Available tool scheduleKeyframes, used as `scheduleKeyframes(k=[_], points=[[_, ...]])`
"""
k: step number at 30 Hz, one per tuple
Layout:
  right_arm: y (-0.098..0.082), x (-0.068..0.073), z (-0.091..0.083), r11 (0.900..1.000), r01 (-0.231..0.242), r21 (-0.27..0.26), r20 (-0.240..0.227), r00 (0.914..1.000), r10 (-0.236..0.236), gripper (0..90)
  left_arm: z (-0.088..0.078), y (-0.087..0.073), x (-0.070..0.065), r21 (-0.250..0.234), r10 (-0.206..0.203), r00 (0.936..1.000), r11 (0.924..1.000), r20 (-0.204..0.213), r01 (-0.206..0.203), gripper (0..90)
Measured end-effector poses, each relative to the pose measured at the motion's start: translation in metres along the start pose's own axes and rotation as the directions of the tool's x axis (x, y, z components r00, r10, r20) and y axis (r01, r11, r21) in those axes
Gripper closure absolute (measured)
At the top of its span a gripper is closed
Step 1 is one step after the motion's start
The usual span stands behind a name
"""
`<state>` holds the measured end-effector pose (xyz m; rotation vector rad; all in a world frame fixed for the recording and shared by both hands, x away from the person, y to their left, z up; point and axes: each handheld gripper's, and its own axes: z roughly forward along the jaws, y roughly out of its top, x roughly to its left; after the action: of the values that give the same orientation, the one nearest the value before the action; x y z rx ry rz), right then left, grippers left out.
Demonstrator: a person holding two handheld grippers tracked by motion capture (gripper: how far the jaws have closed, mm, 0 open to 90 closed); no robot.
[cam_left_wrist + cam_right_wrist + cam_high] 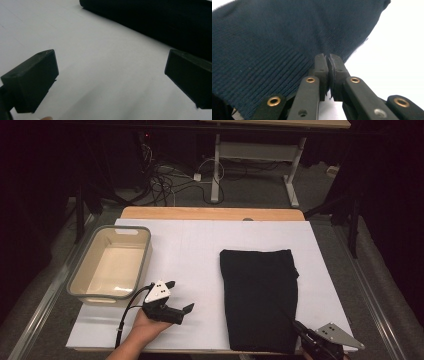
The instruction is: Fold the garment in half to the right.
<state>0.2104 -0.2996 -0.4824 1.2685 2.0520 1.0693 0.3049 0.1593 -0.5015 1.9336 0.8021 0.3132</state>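
A folded dark knit garment (260, 295) lies on the right half of the white mat (200, 250). My right gripper (300, 327) is at its near right corner, shut on the ribbed hem; in the right gripper view the jaws pinch the garment's edge (287, 45) between them at the right gripper's tips (328, 60). My left gripper (181, 296) rests low on the mat left of the garment, held by a hand, open with nothing between its fingers. In the left gripper view the left gripper (111, 75) faces bare mat, with the garment (150, 20) farther off.
A beige plastic tub (111, 262) with a grey rim stands on the mat's left side with nothing in it. The wooden table edge (210, 213) shows at the back. Beyond it are cables (170, 180) and desk legs on the floor.
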Motion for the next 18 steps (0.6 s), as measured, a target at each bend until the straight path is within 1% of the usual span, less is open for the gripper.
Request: scheduleKeyframes(k=[2,5,9,11,14,15,16,18], points=[[0.003,0.0,-0.001,1.0,-0.004,-0.01,-0.005,1.0,0.004,77.7,0.0,0.0,0.0,-0.001,0.002,1.0,1.0,-0.002,-0.002,0.0],[0.006,-0.006,-0.007,0.998,-0.022,-0.054,-0.031,0.9993,0.021,60.4,0.0,0.0,-0.001,0.001,0.004,1.0,1.0,-0.005,-0.004,0.0],[0.003,-0.014,-0.005,0.997,-0.042,-0.066,-0.042,0.9983,0.039,40.6,0.0,0.0,-0.001,-0.001,0.003,1.0,1.0,-0.008,-0.003,0.0],[0.002,-0.017,-0.004,0.996,-0.04,-0.078,-0.044,0.9984,0.036,32.9,0.0,0.0,-0.001,-0.003,0.005,0.9999,1.0,-0.01,-0.005,0.0],[0.001,-0.02,-0.002,0.995,-0.057,-0.082,-0.049,0.9974,0.053,20.9,0.0,0.0,-0.001,-0.004,0.004,0.9999,1.0,-0.013,-0.004,0.0],[0.001,-0.021,-0.001,0.995,-0.057,-0.084,-0.043,0.9976,0.054,15.8,-0.001,0.0,-0.001,-0.005,0.004,0.9999,1.0,-0.013,-0.004,0.0],[0.0,-0.022,0.0,0.994,-0.065,-0.085,-0.033,0.9975,0.062,13.0,-0.001,0.0,-0.001,-0.006,0.003,0.9999,1.0,-0.013,-0.004,0.0],[0.0,-0.023,0.001,0.994,-0.073,-0.086,-0.032,0.997,0.07,5.2,-0.001,-0.001,-0.001,-0.013,0.0,0.9999,0.9999,-0.012,0.0,0.0]])
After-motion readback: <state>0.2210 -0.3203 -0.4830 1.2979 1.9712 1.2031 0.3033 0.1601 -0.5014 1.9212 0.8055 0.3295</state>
